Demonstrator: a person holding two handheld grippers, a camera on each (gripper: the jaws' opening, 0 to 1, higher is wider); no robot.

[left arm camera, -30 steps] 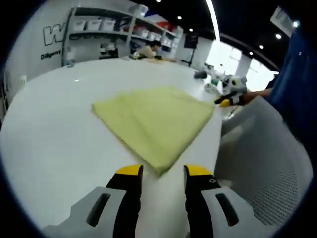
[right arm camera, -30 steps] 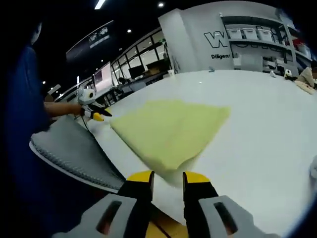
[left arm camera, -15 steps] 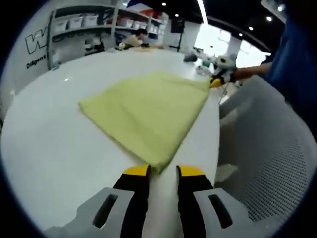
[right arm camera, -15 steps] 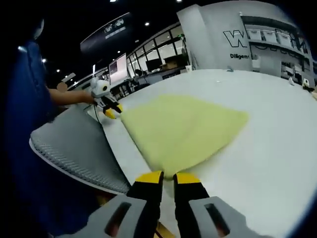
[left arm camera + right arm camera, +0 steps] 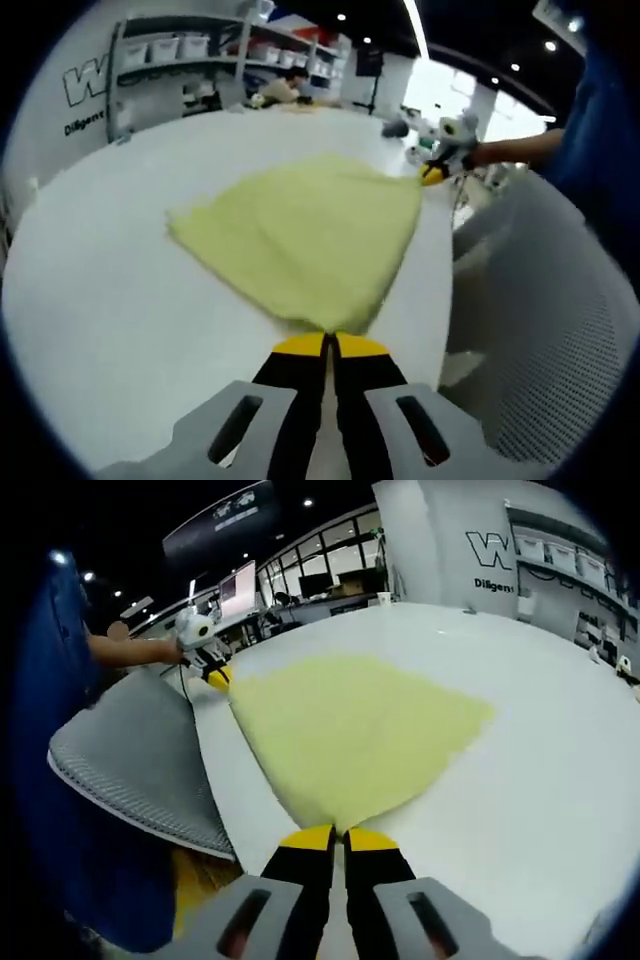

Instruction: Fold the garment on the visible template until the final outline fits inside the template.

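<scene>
Garment: yellow garment (image 5: 305, 235) lies flat on the white table (image 5: 110, 300), just ahead of both my claws, already folded into a rough wedge.
Left claw: my left claw (image 5: 330, 347) has its yellow tips pressed together on the near corner of the cloth; I judge it clamped on the fabric.
Right claw: my right claw (image 5: 337, 837) is closed the same way on the opposite near corner, the garment (image 5: 350, 730) spreading away from its tips.
Other claw in sight: from the left gripper view my right claw (image 5: 432, 174) sits at the far corner; from the right gripper view my left claw (image 5: 215, 673) does likewise.
Template: I cannot make out any outline on the table.
Step in hand: lifting both corners to carry one edge over.
How to do it well: raise both claws evenly, keep the edge taut between them, lay it down square, and release only once the layers lie flat.
Risk: uneven pull may skew the fold.
</scene>
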